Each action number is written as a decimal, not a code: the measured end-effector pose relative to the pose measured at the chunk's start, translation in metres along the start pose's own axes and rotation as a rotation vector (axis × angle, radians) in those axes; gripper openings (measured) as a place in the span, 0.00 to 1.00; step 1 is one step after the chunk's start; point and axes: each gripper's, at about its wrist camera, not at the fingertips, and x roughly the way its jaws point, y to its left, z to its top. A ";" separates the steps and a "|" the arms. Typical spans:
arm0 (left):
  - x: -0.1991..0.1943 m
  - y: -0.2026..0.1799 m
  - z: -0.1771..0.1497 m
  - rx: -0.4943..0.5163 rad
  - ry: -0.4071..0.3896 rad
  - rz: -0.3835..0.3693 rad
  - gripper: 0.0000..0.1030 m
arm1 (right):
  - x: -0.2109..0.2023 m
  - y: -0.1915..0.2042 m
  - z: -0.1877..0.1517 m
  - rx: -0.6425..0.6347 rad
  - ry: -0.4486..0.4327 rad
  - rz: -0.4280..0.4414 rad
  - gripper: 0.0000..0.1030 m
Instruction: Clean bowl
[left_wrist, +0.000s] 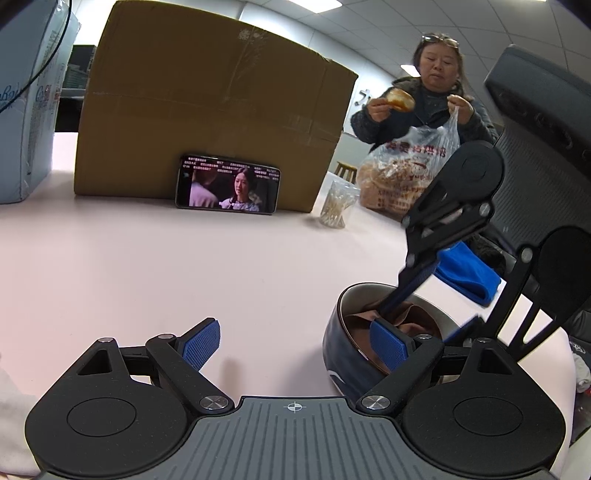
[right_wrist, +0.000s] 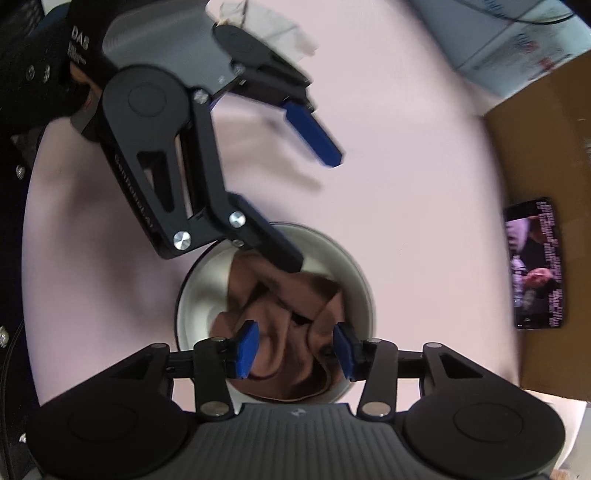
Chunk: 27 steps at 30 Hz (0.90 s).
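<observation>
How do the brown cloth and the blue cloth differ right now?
The brown cloth lies crumpled inside the bowl, while the blue cloth lies on the table beyond the bowl. The right gripper is open astride the brown cloth; no gripper is at the blue cloth. Both are soft, bunched fabric.

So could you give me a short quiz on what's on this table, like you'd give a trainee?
1. True or false: the bowl is empty.
2. What colour is the cloth inside the bowl? A blue, B brown, C white.
3. Fill in: the phone leans against a cardboard ____.

Key: 1 false, a cloth lies in it. 2 B. 3 box.
</observation>
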 end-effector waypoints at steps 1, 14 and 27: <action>0.000 0.000 0.000 0.000 0.000 0.000 0.88 | 0.003 -0.001 0.001 0.002 0.011 0.012 0.46; 0.002 0.003 0.002 -0.001 0.007 -0.002 0.88 | 0.009 -0.013 -0.015 0.091 -0.019 0.106 0.16; 0.001 0.002 0.000 0.000 0.004 -0.002 0.88 | 0.003 0.001 -0.013 0.048 -0.051 0.035 0.27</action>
